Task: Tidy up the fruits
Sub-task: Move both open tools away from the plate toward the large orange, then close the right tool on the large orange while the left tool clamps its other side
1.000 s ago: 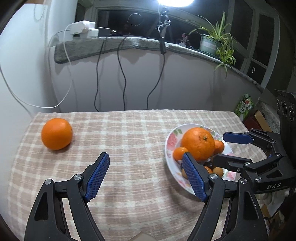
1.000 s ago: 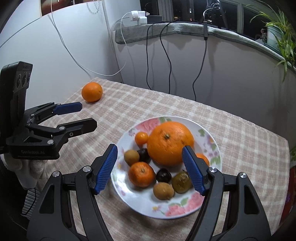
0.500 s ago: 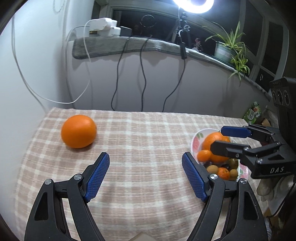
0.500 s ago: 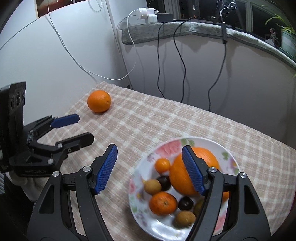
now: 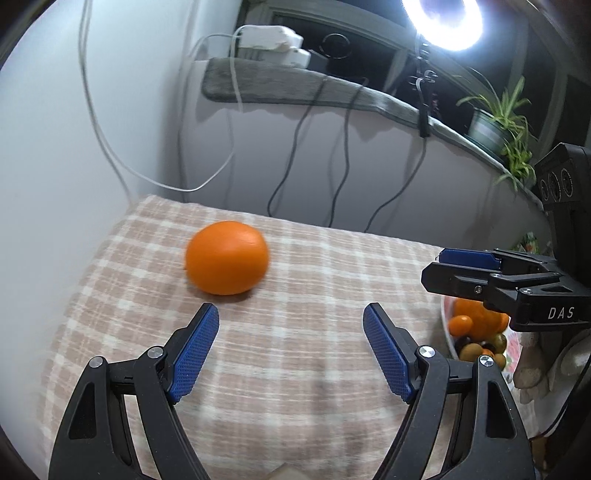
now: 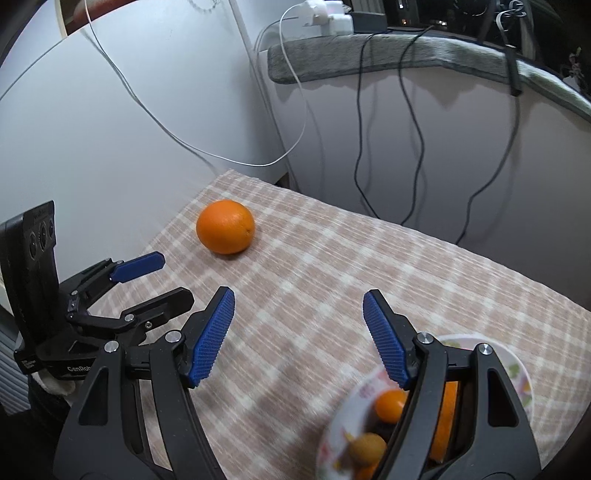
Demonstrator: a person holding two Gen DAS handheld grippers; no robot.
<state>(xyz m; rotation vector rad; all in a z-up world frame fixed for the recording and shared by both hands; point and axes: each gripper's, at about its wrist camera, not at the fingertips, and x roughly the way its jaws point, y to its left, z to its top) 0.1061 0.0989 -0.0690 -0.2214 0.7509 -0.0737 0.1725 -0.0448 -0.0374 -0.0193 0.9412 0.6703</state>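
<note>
A loose orange (image 5: 226,257) lies on the checked tablecloth (image 5: 295,350) at the far left; it also shows in the right wrist view (image 6: 225,226). My left gripper (image 5: 291,321) is open and empty, just short of the orange and a little to its right. It shows from the side in the right wrist view (image 6: 162,277). My right gripper (image 6: 299,306) is open and empty above the cloth, at the near left edge of a floral plate (image 6: 517,369) that holds a big orange (image 5: 476,319) and several small fruits. It shows in the left wrist view (image 5: 439,266).
The table stands in a corner of white walls. Cables (image 6: 413,122) hang down the back wall from a grey ledge (image 5: 295,86) with chargers. A ring light (image 5: 443,22) and a potted plant (image 5: 495,122) are on the ledge at right.
Both grippers have swung left, away from the plate and toward the loose orange, which now looms larger in both views. Both stay open and empty.
</note>
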